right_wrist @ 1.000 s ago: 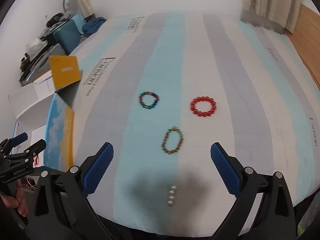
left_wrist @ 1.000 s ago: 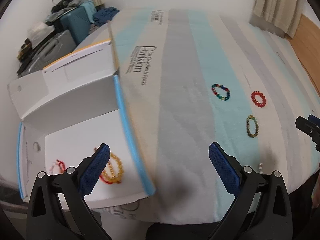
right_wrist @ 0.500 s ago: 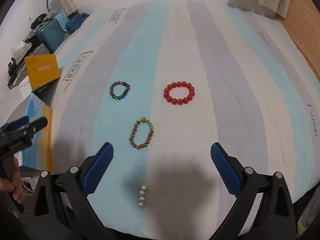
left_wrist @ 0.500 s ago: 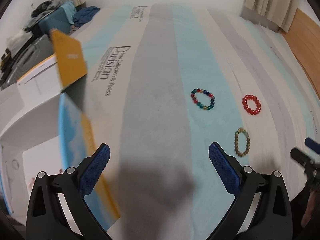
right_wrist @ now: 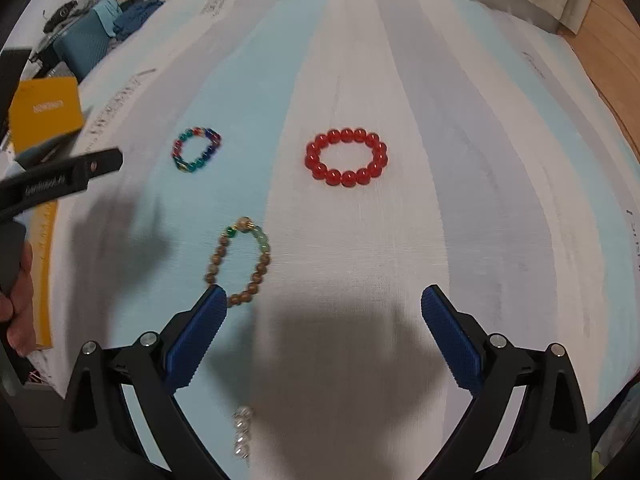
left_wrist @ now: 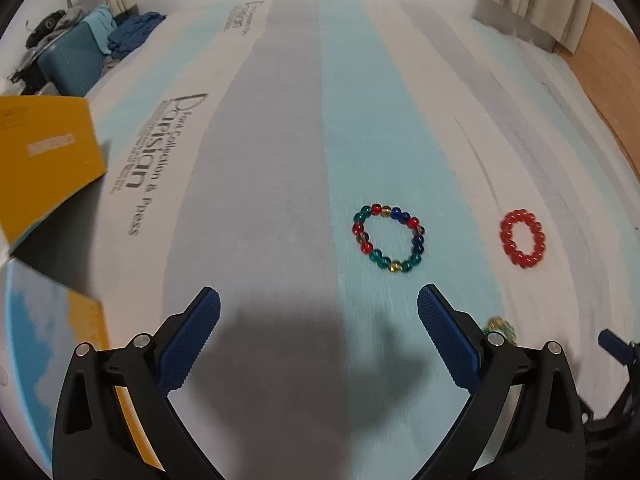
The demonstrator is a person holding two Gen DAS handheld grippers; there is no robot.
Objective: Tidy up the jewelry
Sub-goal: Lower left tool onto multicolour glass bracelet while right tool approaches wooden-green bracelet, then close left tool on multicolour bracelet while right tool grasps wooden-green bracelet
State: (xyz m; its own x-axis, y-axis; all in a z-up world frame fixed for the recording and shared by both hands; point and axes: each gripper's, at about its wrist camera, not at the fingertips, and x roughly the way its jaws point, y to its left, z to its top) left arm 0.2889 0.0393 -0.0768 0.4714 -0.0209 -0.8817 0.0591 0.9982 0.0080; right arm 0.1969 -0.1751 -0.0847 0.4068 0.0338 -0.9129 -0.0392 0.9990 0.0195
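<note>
Red beaded bracelet [right_wrist: 346, 157], multicoloured bracelet [left_wrist: 389, 239] and brown bracelet [right_wrist: 239, 261] lie apart on our striped bed [right_wrist: 460, 200] (both grippers' jaws spread wide, empty): left gripper [left_wrist: 319, 312], right gripper [right_wrist: 322, 309].

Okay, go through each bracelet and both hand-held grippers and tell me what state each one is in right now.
Left hand-held gripper: open, holding nothing.
Right hand-held gripper: open, holding nothing.
Multicolored bead bracelet: flat on the striped sheet, untouched.
Red bead bracelet: flat, untouched.
Brown-and-green bead bracelet: flat, by the right hand-held gripper's left finger.
Pearl strand: lying loose at the sheet's near edge.
</note>
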